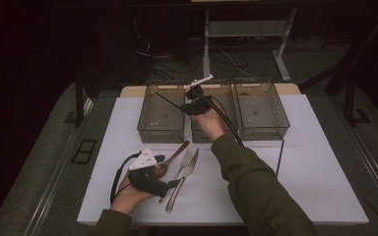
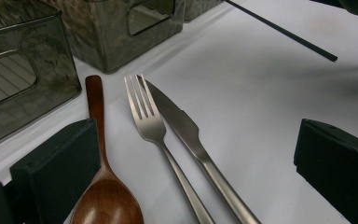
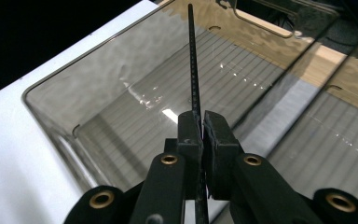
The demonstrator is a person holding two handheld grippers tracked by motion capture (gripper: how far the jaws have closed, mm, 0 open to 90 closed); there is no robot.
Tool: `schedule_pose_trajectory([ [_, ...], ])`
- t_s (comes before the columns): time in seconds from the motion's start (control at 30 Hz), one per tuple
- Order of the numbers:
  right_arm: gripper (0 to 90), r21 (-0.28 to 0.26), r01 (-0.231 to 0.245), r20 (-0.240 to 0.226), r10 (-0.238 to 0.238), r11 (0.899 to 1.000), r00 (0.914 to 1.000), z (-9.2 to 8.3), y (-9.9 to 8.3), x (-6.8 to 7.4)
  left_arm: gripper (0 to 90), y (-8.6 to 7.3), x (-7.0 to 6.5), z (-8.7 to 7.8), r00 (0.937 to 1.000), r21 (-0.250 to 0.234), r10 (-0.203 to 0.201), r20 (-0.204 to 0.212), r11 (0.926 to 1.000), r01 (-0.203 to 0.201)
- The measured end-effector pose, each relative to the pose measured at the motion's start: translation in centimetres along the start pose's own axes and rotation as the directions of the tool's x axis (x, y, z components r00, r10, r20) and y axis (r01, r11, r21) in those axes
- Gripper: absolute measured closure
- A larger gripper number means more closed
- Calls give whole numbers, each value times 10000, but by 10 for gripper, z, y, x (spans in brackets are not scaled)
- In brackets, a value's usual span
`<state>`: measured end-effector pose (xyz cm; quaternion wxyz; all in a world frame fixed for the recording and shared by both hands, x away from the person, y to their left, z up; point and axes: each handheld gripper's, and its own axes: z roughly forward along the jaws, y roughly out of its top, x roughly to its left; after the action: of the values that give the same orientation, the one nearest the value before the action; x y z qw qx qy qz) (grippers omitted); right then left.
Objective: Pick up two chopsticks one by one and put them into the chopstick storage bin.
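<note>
Right gripper (image 3: 201, 128) clamped on a black chopstick (image 3: 193, 65), held over the left bin (image 1: 161, 114) of three clear bins at the far side of the tabletop (image 1: 320, 172). Sorting step looks like drop-off: next, lower the stick inside the walls, then release. Left gripper (image 2: 196, 154) wide open, empty, low over spoon (image 2: 103, 186), fork (image 2: 151, 126), knife (image 2: 186, 130). Second chopstick (image 1: 278, 157) lies to the right.

Dim room, white table (image 1: 325, 187), cables on floor (image 1: 236, 61)
</note>
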<state>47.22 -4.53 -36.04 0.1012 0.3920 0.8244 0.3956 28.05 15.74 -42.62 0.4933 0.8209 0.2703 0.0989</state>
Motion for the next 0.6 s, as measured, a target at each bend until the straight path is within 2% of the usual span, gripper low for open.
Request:
schedule_pose_trajectory([
  [0.33,846,334,-218,139,213,9992,9997,32,12,6,0,0,1,1,10000,15,-23,61,10000,23],
  [0.43,846,353,-447,60,445,9984,9990,37,15,7,0,0,1,1,10000,20,-24,74,10000,23],
  [0.6,840,439,-464,2,464,9980,9989,44,18,14,0,0,1,1,9999,24,-25,98,10000,24],
])
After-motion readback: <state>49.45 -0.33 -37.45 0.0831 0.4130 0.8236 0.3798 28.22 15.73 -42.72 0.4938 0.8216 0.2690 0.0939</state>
